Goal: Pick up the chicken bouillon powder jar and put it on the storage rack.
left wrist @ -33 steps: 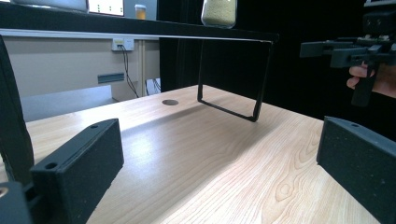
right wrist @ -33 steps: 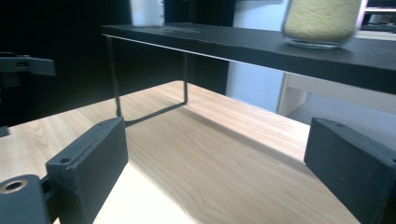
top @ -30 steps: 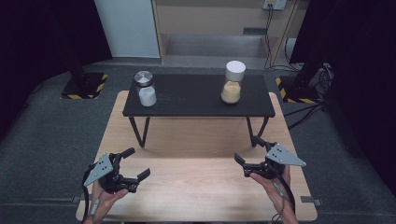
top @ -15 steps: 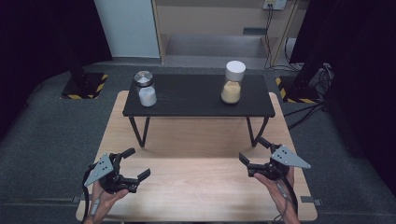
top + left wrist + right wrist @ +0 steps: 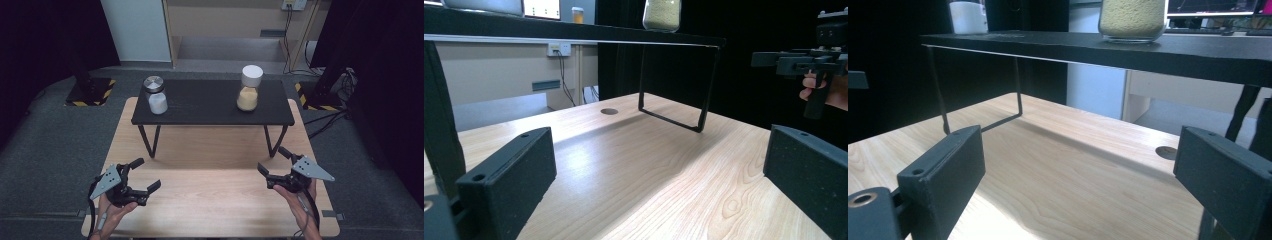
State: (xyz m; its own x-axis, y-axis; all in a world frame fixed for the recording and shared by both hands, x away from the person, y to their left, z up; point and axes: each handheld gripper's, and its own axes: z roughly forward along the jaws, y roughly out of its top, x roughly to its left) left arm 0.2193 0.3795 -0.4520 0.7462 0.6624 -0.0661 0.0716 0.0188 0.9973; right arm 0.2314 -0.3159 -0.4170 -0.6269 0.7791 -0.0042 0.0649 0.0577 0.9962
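Both tongs hover over the near end of the wooden worktop [image 5: 210,200], jaws spread wide and gripping nothing: the left tongs [image 5: 142,176] at the left corner, the right tongs [image 5: 272,162] at the right, well apart. Farther back a black raised shelf [image 5: 210,107] on thin metal legs stands on the wood. On it sit a jar with a white lid [image 5: 248,89], half full of yellow grain, toward the right, and a smaller jar with a metal lid [image 5: 155,95], holding something white, at the left.
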